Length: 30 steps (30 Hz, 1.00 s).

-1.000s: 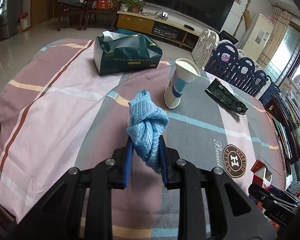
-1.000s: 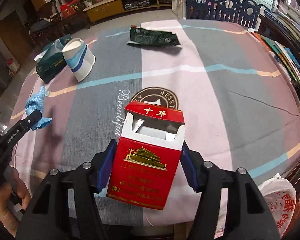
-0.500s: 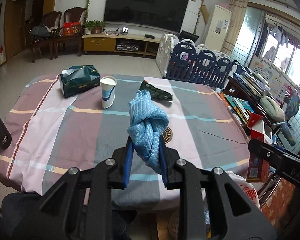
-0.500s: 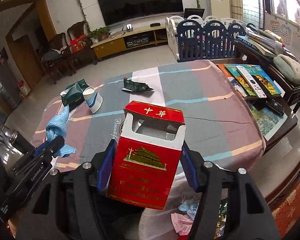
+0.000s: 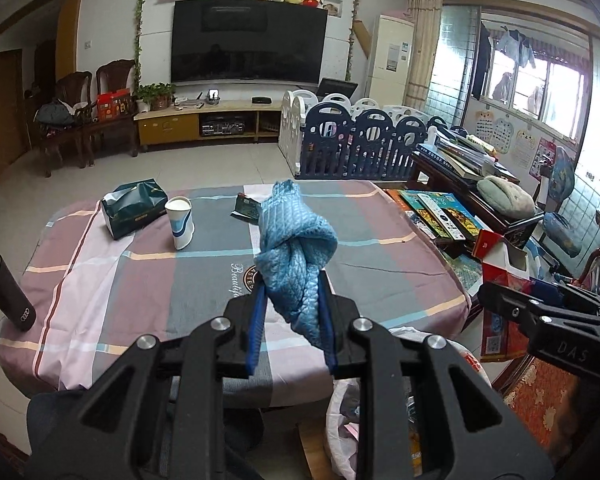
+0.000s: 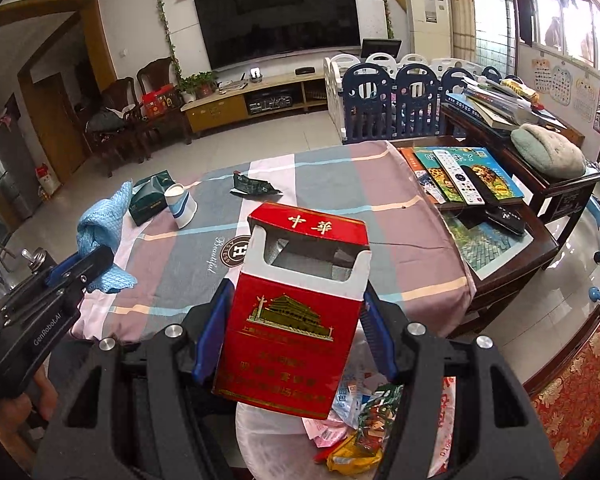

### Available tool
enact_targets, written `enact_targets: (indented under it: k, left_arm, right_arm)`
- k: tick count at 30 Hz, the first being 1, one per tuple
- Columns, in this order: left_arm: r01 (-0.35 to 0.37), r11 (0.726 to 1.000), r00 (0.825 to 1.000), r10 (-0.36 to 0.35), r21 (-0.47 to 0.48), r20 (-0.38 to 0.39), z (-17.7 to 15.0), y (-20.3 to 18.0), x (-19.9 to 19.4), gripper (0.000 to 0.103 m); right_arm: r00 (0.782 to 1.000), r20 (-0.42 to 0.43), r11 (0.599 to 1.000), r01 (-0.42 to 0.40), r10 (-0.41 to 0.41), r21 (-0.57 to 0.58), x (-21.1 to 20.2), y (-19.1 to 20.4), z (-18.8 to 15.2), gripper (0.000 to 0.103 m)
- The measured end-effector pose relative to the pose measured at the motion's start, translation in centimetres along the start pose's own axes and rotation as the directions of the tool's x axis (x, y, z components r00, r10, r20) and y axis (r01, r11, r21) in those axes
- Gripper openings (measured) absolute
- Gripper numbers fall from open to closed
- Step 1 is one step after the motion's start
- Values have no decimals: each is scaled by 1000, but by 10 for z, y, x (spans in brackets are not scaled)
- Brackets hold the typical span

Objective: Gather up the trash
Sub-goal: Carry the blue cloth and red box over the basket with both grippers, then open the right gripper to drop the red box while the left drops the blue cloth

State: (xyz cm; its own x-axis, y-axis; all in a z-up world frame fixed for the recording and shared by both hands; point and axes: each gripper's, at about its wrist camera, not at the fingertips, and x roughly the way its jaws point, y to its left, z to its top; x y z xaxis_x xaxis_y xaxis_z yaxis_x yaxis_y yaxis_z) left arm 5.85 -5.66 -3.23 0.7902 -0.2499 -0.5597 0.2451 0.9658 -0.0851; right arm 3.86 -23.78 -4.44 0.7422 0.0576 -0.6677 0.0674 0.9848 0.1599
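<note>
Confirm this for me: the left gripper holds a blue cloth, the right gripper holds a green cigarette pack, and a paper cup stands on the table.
One thing is off: the cigarette pack in the right gripper is red, not green, as the right wrist view shows. The left gripper does hold the blue cloth, and the paper cup stands on the table.

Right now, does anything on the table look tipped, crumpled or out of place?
Yes. The paper cup leans instead of standing straight, and a crumpled dark green wrapper lies loose on the tablecloth beyond it.

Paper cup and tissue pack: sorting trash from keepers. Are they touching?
Apart. The left wrist view shows tablecloth between the paper cup and the tissue pack.
</note>
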Motion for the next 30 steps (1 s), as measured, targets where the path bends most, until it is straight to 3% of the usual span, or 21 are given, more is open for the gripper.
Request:
enact_targets:
  k: [4,12,21,26,30]
  left_arm:
    - [32,999,999,-31,22,-21,-5,-12,1,25]
    - [133,988,980,-119,83,-161,-40,-43,28,25]
    - [158,985,969,-142,68,-202,-48,-43,41,25]
    - [183,981,965,-167,62,-201,-49,-43,40,25]
    - [198,977,965,-180,79,-193,-50,-48,38,25]
  right_arm:
    - [999,-35,1000,23,-24,-2,4,-8,-11,61]
    - [993,-110,998,51,-47,36,19,-26,-30,61]
    - [980,-187,996,76,-64,55,38,-39,-44,61]
    - [961,-255,992,121,-111,25,53,-49,-66,61]
    - [930,-348,988,146,-119,52,69,-65,-90,62]
